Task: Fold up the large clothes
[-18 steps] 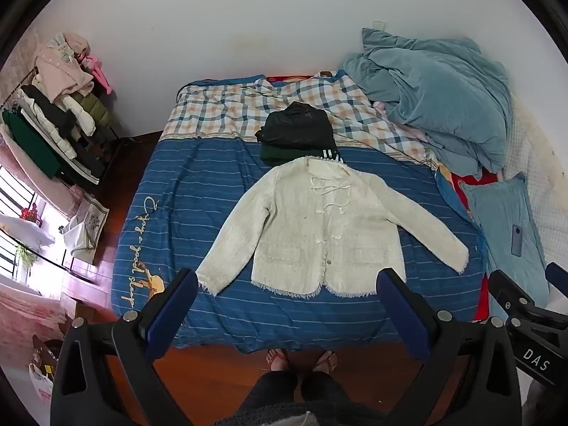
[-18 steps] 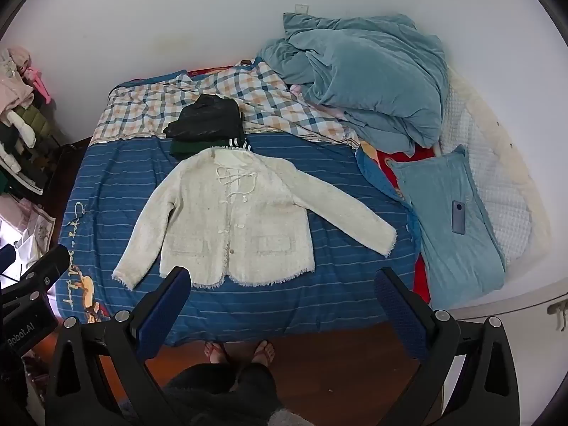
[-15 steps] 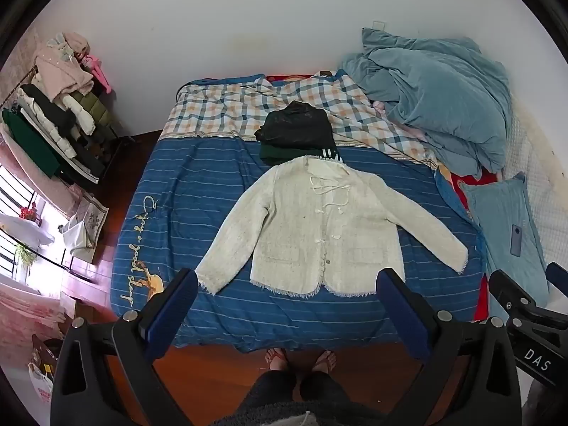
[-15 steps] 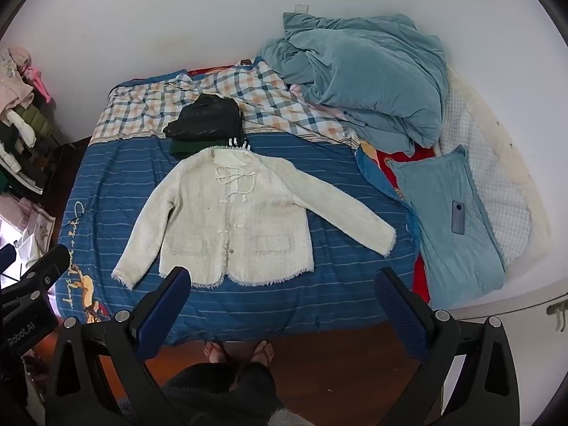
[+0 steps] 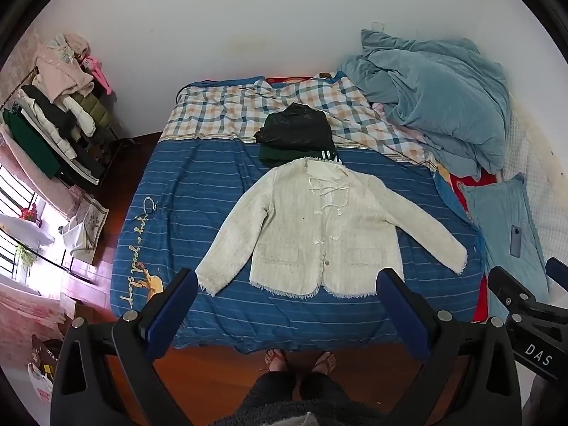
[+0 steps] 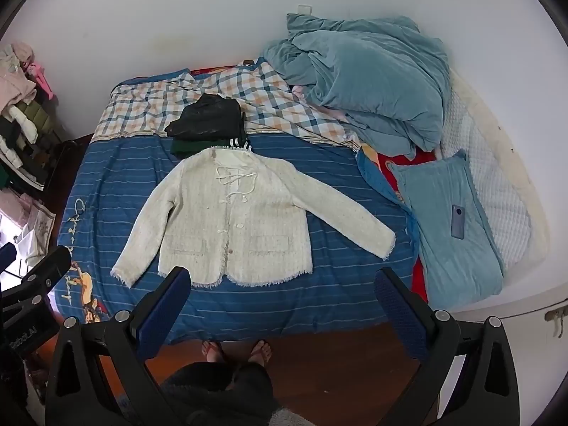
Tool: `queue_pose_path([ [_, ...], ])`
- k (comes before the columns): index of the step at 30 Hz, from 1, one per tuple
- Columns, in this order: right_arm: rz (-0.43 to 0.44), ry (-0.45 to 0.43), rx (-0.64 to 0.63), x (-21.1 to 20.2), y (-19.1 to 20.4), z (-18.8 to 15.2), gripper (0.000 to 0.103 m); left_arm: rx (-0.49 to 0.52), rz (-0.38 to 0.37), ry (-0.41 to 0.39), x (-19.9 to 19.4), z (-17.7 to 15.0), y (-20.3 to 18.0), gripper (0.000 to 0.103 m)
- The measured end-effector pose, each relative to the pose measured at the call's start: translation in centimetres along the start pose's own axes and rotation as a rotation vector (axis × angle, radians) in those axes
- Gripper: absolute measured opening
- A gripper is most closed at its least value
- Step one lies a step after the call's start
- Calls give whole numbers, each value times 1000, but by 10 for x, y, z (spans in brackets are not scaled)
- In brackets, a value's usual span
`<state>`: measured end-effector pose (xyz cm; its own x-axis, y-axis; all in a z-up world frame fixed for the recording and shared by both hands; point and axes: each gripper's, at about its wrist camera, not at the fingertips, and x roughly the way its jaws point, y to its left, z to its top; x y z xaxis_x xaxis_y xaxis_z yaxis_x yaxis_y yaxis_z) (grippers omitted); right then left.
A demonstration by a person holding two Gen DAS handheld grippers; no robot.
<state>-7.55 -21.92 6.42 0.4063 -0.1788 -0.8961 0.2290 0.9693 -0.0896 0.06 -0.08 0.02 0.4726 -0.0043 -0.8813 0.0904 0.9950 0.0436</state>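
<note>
A cream cardigan (image 5: 319, 234) lies flat and face up on the blue striped bedspread (image 5: 198, 191), sleeves spread out to both sides, hem toward me. It also shows in the right wrist view (image 6: 238, 220). My left gripper (image 5: 287, 294) is open and empty, held high above the near edge of the bed. My right gripper (image 6: 284, 293) is open and empty too, at the same height. The right gripper's body shows at the right edge of the left wrist view (image 5: 525, 319).
A folded pile of dark clothes (image 5: 296, 136) sits just beyond the cardigan's collar. A crumpled teal duvet (image 6: 365, 78) and a teal pillow (image 6: 447, 220) with a phone (image 6: 458, 227) lie at the right. A clothes rack (image 5: 53, 131) stands at the left. My feet (image 5: 300, 358) are on the wooden floor.
</note>
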Motion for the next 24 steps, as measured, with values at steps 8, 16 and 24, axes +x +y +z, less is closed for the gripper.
queue_pose_path([
  [8, 6, 0, -5, 2, 2, -1, 103, -10, -1, 10, -2, 4, -6, 103],
  [16, 9, -5, -20, -1, 6, -6, 103, -15, -9, -2, -5, 0, 4, 103],
  [24, 8, -9, -25, -6, 9, -5, 103, -15, -10, -7, -6, -1, 4, 103],
])
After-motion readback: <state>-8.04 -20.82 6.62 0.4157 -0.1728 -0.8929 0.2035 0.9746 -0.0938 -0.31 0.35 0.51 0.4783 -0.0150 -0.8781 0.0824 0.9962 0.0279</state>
